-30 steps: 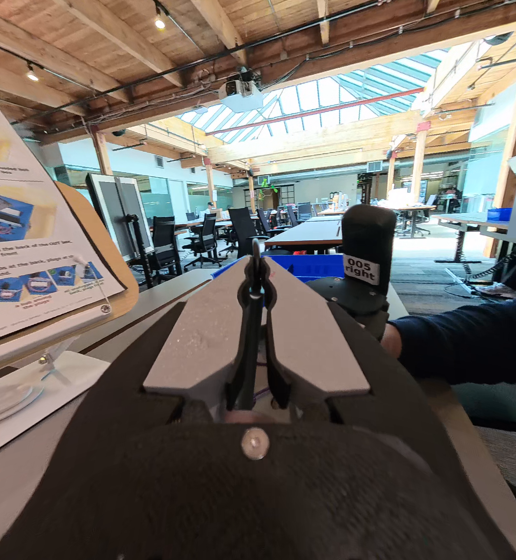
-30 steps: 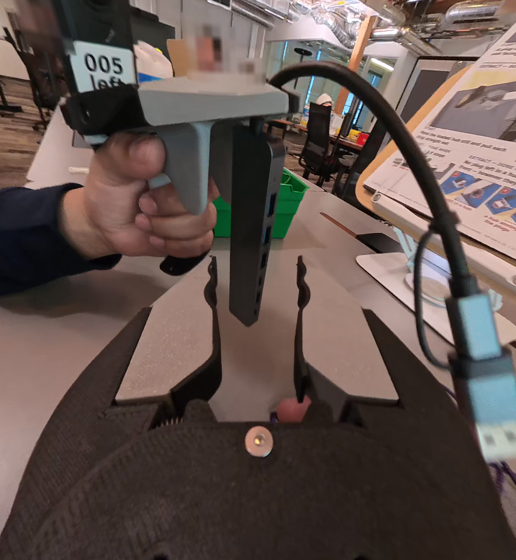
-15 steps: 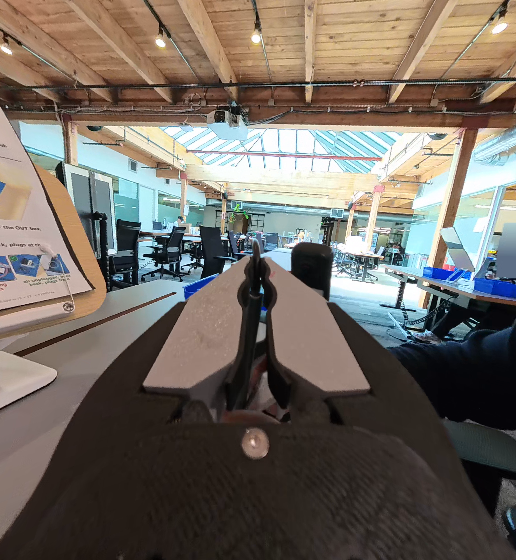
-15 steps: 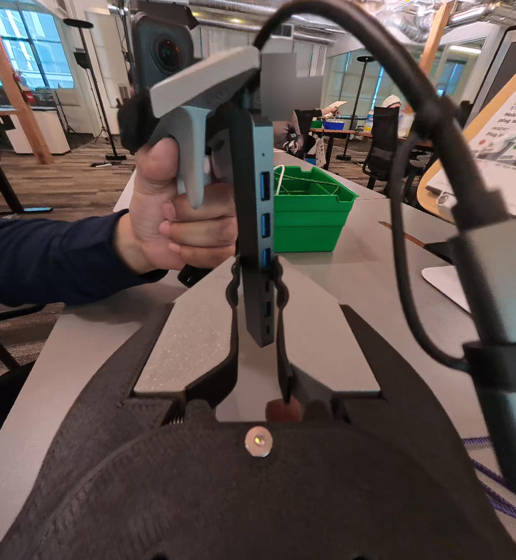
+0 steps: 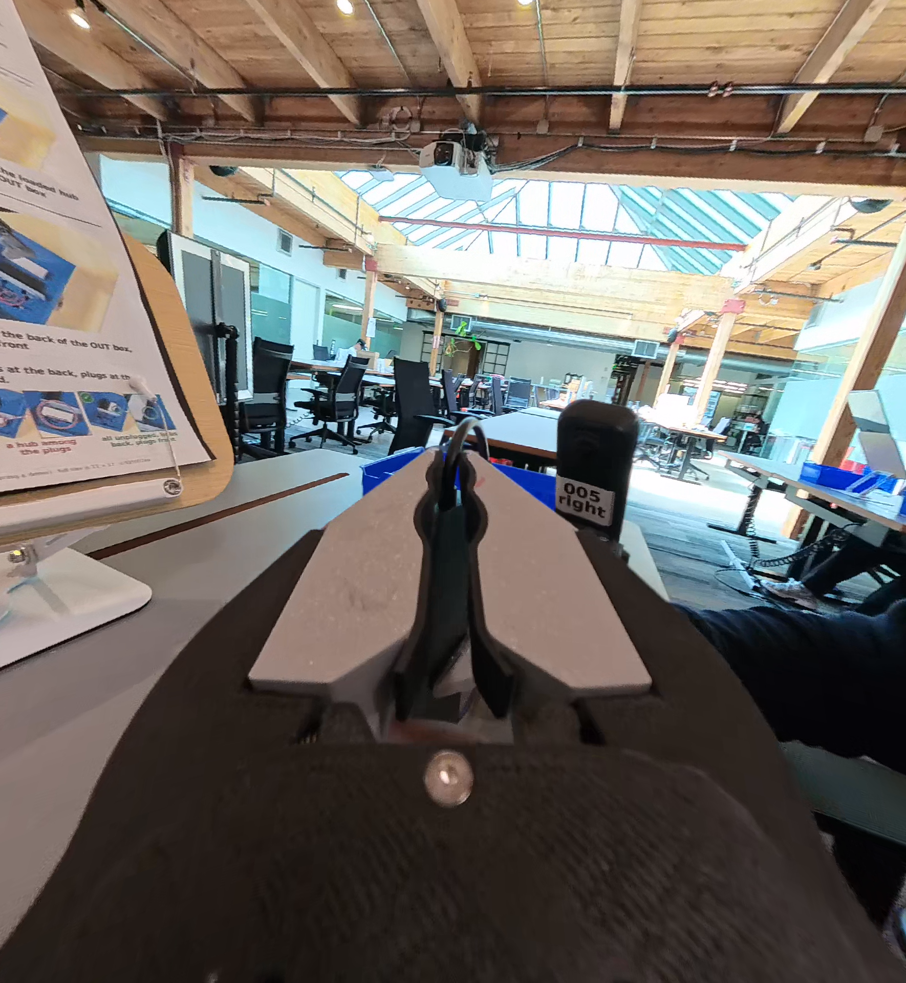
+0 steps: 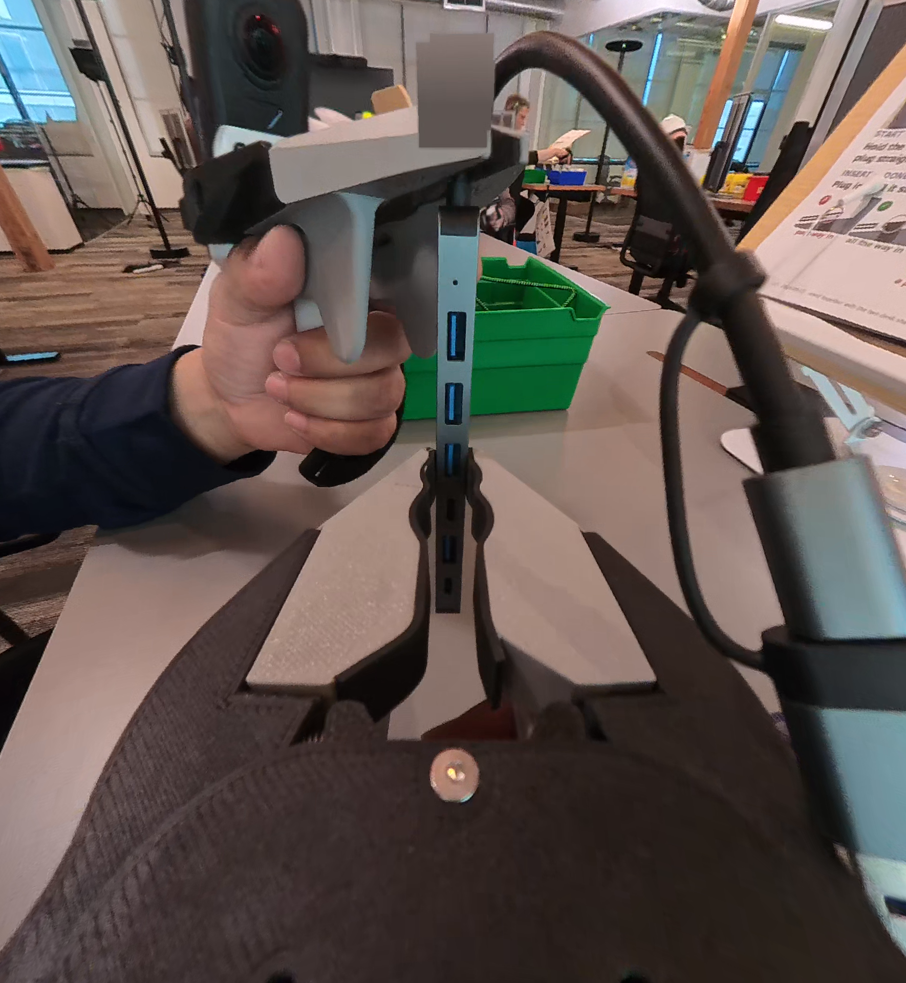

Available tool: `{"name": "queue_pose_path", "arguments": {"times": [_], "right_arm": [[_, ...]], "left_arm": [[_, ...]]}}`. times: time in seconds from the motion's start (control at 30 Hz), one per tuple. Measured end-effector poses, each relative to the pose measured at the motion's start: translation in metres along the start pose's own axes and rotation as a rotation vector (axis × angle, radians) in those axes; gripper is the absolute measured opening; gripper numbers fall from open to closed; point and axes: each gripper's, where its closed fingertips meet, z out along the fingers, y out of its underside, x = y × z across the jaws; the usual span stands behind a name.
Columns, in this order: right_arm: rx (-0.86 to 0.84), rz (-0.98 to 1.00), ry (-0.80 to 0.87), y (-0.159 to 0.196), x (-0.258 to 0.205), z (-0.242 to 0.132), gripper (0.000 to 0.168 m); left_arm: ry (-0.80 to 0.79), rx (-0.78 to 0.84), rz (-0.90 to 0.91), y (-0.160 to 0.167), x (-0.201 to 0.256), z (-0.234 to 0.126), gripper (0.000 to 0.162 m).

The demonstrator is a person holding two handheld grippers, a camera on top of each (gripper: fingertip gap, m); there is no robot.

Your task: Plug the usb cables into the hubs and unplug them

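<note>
My left gripper [image 5: 453, 478] is closed down on the top end of the USB hub [image 6: 453, 372]; in the left wrist view only a dark edge of the hub fills the narrow slot between the fingers, with its black cable [image 5: 459, 433] looping out above the tips. In the right wrist view that left gripper [image 6: 461, 186] sits upper centre of frame, gripped by a hand [image 6: 302, 383] in a dark sleeve, and the hub hangs straight down from it, blue ports facing the camera.

My right gripper [image 6: 452, 468] has its fingers drawn in against the two sides of the hub's lower half; the hub's bottom end sits between the fingers, above the table. Both grippers hold the same hub, clear of the grey table [image 6: 573, 478].

The hub's cable [image 6: 653, 170] arcs from the top of the hub across to the right of frame and ends in a grey connector block [image 6: 834, 553], lower right, close to the lens and blurred.

Behind the hub, centre frame, a green bin [image 6: 525, 351] stands on the table. An instruction sheet on a stand [image 5: 57, 298] occupies the left of the left wrist view. A blue bin [image 5: 387, 473] shows just past the fingertips there.
</note>
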Motion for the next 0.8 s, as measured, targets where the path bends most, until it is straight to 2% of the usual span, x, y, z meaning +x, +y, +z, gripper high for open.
{"name": "queue_pose_path", "arguments": {"times": [0.13,0.27,0.37,0.43,0.5,0.63,0.8], "right_arm": [[-0.005,-0.021,0.109,-0.004,0.018,-0.008,0.007],[-0.072,-0.140,0.356,-0.005,0.054,-0.027,0.007],[-0.247,-0.375,0.609,-0.002,0.084,-0.046,0.007],[-0.398,-0.631,0.781,-0.006,0.099,-0.059,0.007],[-0.517,-0.836,0.886,-0.010,0.106,-0.066,0.008],[-0.588,-0.934,0.888,-0.002,0.105,-0.062,0.007],[-0.599,-0.947,0.818,0.010,0.100,-0.054,0.007]], "left_arm": [[-0.108,-0.008,0.032,-0.001,-0.019,-0.005,0.022],[-0.202,-0.087,-0.005,0.013,-0.042,-0.008,0.022],[-0.221,-0.200,-0.009,0.036,-0.050,-0.006,0.026],[-0.243,-0.301,0.016,0.055,-0.053,-0.005,0.031],[-0.281,-0.383,0.085,0.069,-0.057,-0.004,0.035],[-0.320,-0.431,0.242,0.077,-0.057,-0.002,0.042],[-0.306,-0.377,0.280,0.067,-0.055,-0.001,0.045]]}}
